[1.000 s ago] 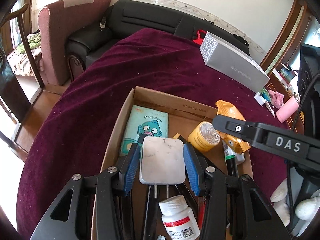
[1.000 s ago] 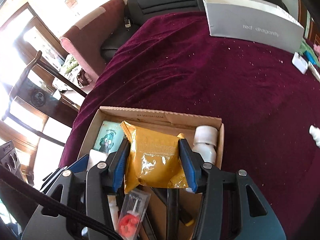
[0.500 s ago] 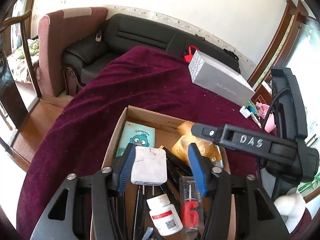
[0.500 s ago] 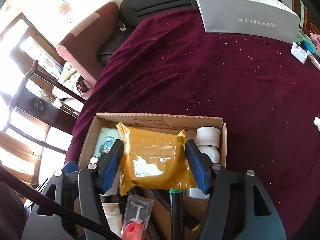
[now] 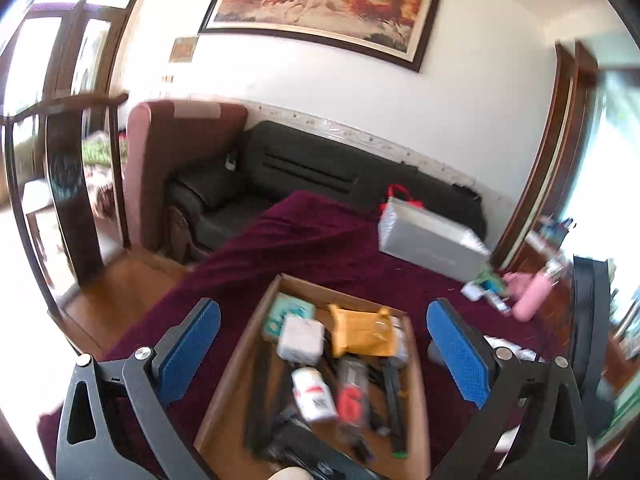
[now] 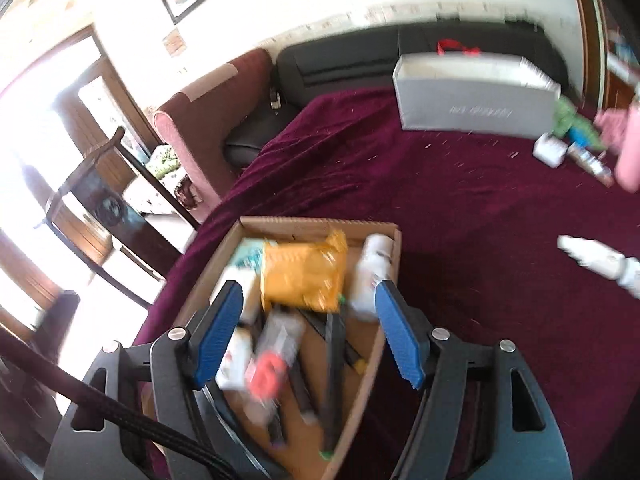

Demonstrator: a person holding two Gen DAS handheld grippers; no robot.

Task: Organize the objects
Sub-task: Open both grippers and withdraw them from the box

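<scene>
A cardboard box (image 5: pixel 236 364) (image 6: pixel 394 240) sits on a maroon tablecloth and holds several items: a white charger block (image 5: pixel 301 339), a yellow snack packet (image 5: pixel 362 332) (image 6: pixel 304 276), a white pill bottle (image 5: pixel 314 394), a packet with a red "6" (image 5: pixel 350 396) and a teal cartoon pack (image 5: pixel 290 312). My left gripper (image 5: pixel 324 354) is wide open and empty above the box. My right gripper (image 6: pixel 310 334) is open and empty above the box, with a white bottle (image 6: pixel 372 276) inside the box's right side.
A long grey box (image 5: pixel 432 246) (image 6: pixel 472 100) stands at the far side of the table. A pink bottle (image 5: pixel 534 296) and small items lie at the right. A white bottle (image 6: pixel 596 260) lies on the cloth. A black sofa (image 5: pixel 320 168) and an armchair (image 5: pixel 160 160) stand behind.
Both grippers opened and pulled back and up from the box. The white charger block and the yellow packet were let go and now lie in the box.
</scene>
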